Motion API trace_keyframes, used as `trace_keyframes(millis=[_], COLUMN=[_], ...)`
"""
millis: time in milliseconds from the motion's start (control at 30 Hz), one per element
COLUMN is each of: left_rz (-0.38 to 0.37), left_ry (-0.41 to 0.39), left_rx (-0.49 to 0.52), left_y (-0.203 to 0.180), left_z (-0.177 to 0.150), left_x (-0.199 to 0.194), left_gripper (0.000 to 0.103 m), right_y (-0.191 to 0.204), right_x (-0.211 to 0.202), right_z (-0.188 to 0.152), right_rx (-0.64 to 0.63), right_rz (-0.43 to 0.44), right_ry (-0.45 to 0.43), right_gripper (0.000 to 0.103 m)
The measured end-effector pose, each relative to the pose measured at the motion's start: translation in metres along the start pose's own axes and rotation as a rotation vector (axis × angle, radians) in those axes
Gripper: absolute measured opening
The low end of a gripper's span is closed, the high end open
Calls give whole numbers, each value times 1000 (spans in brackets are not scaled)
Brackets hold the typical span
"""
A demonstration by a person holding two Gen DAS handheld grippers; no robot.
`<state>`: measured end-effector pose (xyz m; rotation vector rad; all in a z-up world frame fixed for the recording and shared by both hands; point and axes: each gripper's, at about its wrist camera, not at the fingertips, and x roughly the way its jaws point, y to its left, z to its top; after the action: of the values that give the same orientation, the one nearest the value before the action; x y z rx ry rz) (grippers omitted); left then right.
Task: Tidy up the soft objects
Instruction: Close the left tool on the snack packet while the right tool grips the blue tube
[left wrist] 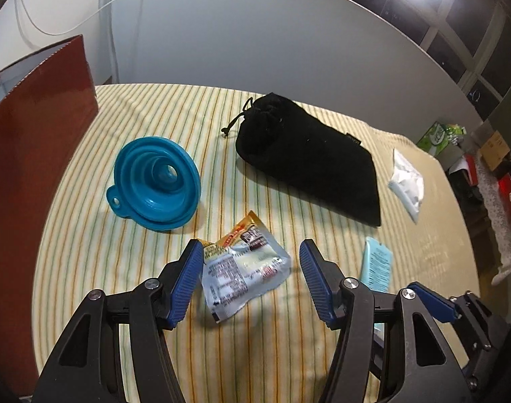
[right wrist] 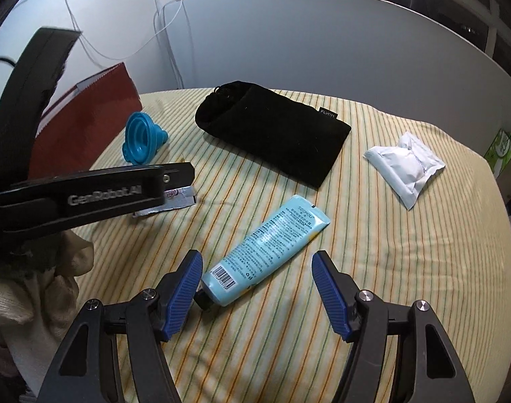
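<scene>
The left gripper (left wrist: 250, 280) has its jaws apart around the crinkled snack packet (left wrist: 243, 268), low centre of its view, touching nothing. The right gripper (right wrist: 257, 288) is likewise spread over the pale blue tube (right wrist: 265, 248). Both look light and squashy; the tube likely grips best mid-body, the slippery packet across its middle. In the right view, the left gripper hides most of the packet; the tube's cap sits half behind 1 finger.
</scene>
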<state>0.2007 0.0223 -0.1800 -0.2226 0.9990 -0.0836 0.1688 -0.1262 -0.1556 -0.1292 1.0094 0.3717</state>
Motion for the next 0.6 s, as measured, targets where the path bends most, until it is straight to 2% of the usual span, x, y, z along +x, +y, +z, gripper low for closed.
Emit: trace_keyframes(millis=[233,367,600], left_rz=[42,56,86], left_ry=[8,-4,-20], left_rx=[5,3,50], left_y=[-3,-5,1], left_z=[-1,-2,-10], left_x=[9,10,5], left_gripper=[59,59,59], right_y=[2,-1,-4], right_x=[2,8,5], right_z=[2,9,3], right_rx=[-46,-1,-68], right_rz=[-36,-1,-36], right_ry=[17,60,70], right_gripper=[64,64,64])
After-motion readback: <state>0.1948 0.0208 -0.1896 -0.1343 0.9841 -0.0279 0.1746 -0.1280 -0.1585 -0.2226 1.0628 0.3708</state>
